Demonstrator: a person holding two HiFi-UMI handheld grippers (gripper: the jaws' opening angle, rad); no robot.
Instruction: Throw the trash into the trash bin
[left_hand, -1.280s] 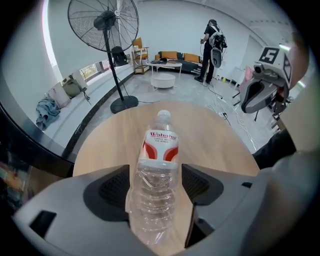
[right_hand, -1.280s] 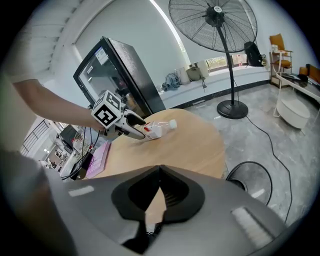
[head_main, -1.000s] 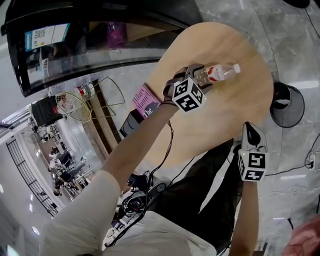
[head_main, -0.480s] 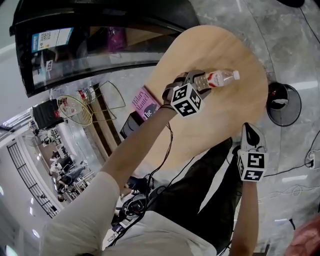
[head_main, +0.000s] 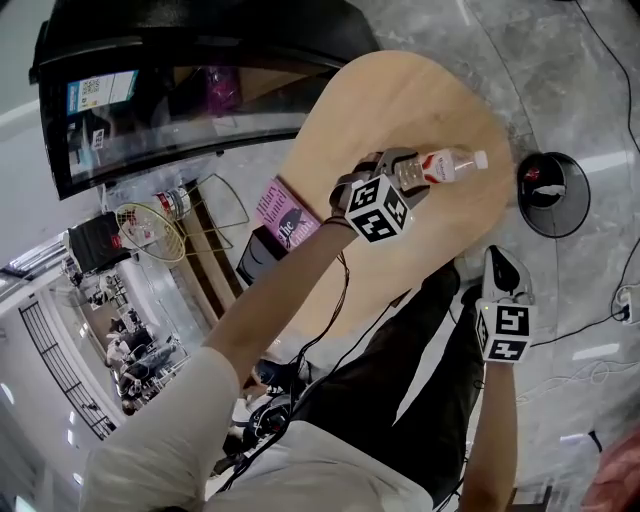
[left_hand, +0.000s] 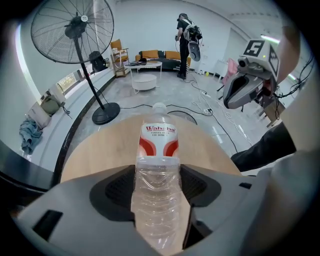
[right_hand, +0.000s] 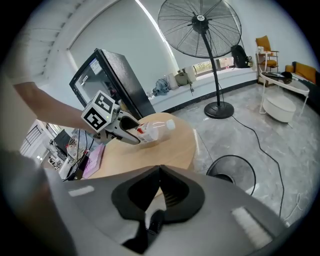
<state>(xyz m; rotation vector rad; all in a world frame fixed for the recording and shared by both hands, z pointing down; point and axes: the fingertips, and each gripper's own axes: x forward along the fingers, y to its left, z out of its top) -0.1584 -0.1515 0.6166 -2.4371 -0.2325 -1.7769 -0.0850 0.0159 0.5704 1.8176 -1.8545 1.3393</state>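
- Compared with a second ago, the left gripper is carrying the bottle further across the table, toward the edge nearest the trash bin; bottle and bin are now showing closer together in the head view.
- The left gripper's jaws have just been closing slightly and are now clamping the clear lower half of the bottle, one pad on each side.
- The bottle is lying roughly level in that grip, its white cap pointing toward the bin's side of the table; the red and white label is showing beyond the jaws.
- In the right gripper view the bottle is appearing clear of the table.
- The right gripper is holding its jaws pressed together with nothing between them.
- The right gripper is hanging beside the person's dark trousers, well apart from the bottle.
- The bin is standing on the grey floor just beside the table edge.
- A standing fan is standing on the floor beyond the table.
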